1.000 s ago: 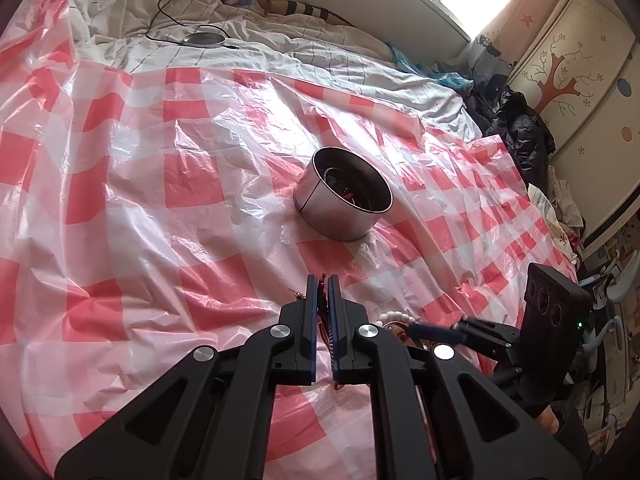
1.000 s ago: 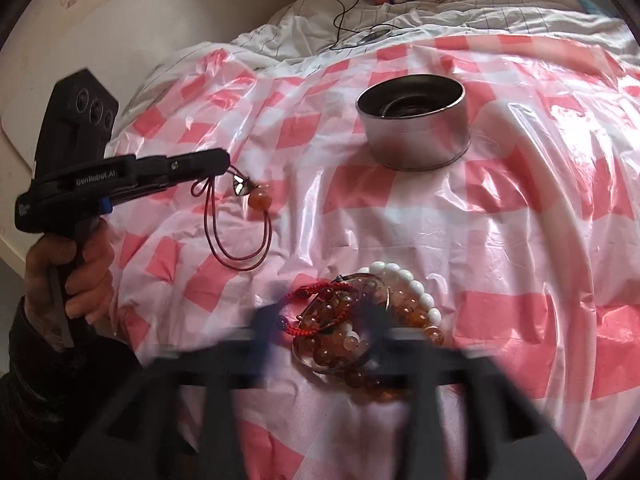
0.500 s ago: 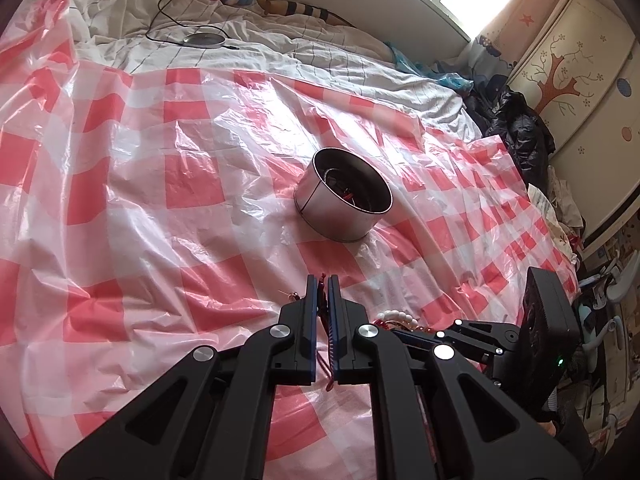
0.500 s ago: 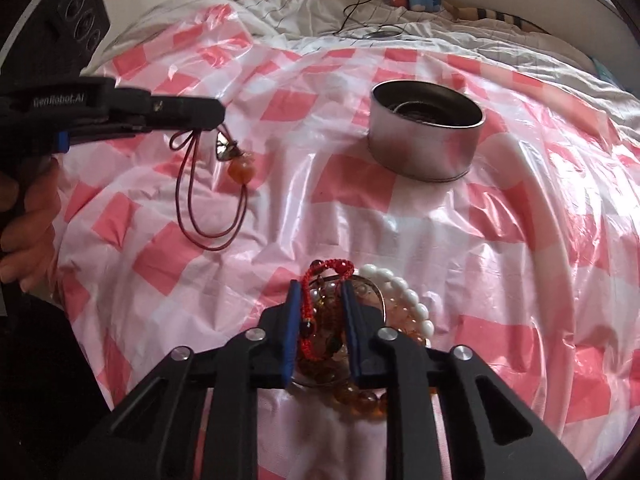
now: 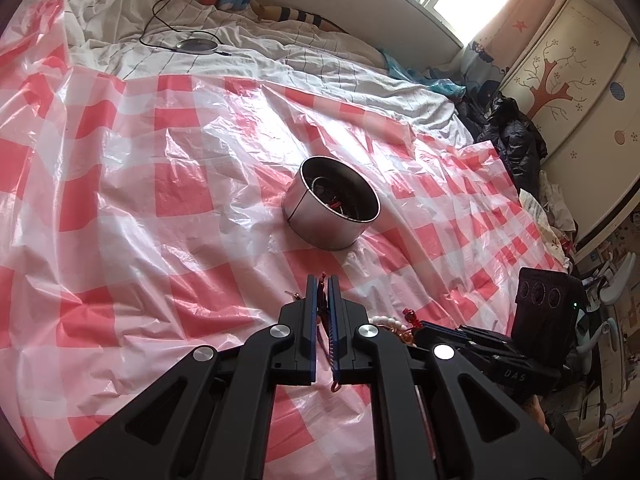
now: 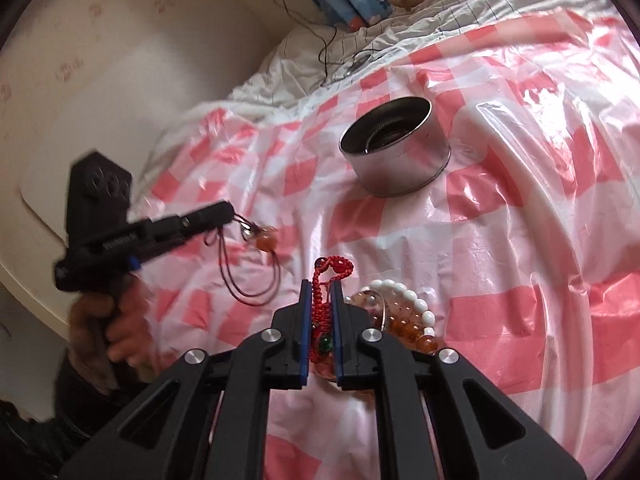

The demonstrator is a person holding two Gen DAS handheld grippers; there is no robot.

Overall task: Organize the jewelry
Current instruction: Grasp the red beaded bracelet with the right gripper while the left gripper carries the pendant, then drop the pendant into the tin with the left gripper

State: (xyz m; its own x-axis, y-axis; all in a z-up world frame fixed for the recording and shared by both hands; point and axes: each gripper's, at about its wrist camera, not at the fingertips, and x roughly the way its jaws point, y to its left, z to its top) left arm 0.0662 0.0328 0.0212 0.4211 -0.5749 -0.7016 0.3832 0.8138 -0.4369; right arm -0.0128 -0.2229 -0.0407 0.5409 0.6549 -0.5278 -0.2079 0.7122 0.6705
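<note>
Right gripper [image 6: 322,300] has just been closing, and its blue-edged jaws now clamp a red braided cord bracelet [image 6: 325,304] whose beaded loop sticks out past the fingertips and whose long axis runs along the fingers. Just beside it on the right, lying on the sheet, is the rest of the pile: a white bead bracelet [image 6: 404,296] and an amber bead bracelet [image 6: 412,330], touching each other and close against the gripper's right finger. Left gripper [image 6: 228,211], held in a hand [image 6: 120,320] at the left of the right wrist view, is shut on a dark cord necklace [image 6: 244,276] with an orange pendant [image 6: 266,240]; the cord hangs from the tips in a long loop down towards the sheet. Beyond both, farther up the bed, stands the round metal tin [image 6: 400,160], open at the top, with some dark pieces already inside. It lies ahead of the right gripper and a little to its right, well apart, so I judge the coming move to be a lift and carry forward to drop the red bracelet in. Everything rests on a red-and-white checked plastic sheet [image 6: 500,240] spread over the bed [image 5: 280,56].
</note>
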